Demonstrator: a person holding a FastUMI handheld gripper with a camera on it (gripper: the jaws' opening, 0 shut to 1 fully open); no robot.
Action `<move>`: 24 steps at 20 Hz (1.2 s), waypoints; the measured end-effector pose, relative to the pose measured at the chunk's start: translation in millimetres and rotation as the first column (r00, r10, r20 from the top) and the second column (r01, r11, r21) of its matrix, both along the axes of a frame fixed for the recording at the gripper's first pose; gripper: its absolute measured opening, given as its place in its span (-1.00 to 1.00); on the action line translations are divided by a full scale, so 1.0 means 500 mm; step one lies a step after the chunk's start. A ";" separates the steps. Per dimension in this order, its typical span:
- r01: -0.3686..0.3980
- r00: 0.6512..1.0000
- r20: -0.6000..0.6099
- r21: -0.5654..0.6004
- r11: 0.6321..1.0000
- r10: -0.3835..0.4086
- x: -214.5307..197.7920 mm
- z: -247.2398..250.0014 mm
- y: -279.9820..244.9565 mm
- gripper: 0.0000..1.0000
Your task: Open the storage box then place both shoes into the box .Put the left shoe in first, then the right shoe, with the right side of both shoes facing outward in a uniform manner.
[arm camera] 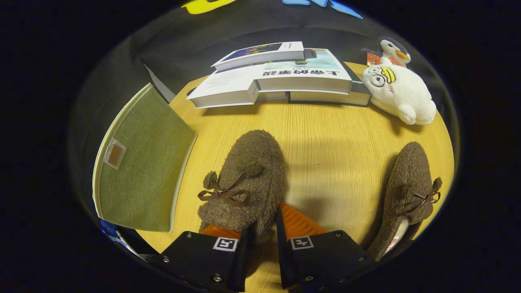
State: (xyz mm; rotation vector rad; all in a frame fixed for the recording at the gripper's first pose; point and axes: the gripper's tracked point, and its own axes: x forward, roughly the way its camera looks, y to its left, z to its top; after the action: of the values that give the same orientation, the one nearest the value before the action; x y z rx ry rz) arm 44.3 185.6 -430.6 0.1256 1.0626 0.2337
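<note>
We have the gripper [262, 236] pinching the heel edge of the nearer brown fuzzy shoe [244, 183], one finger inside the collar and one outside (the gap between them is narrow). This shoe rests on the wooden table [325, 134], toe towards the books [281, 77] — the second shoe [409, 191] lies well apart beside it. The green lid [142, 175] stands tilted open. We judge a shoe pickup in hand; next comes lifting and carrying it boxward, side kept outward.
</note>
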 end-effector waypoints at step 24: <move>0.038 0.984 0.172 0.070 0.997 -0.049 0.035 0.395 0.011 -0.99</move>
State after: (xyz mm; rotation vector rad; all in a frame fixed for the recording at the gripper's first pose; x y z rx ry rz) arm 62.1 191.0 -233.1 0.1848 0.8780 0.2362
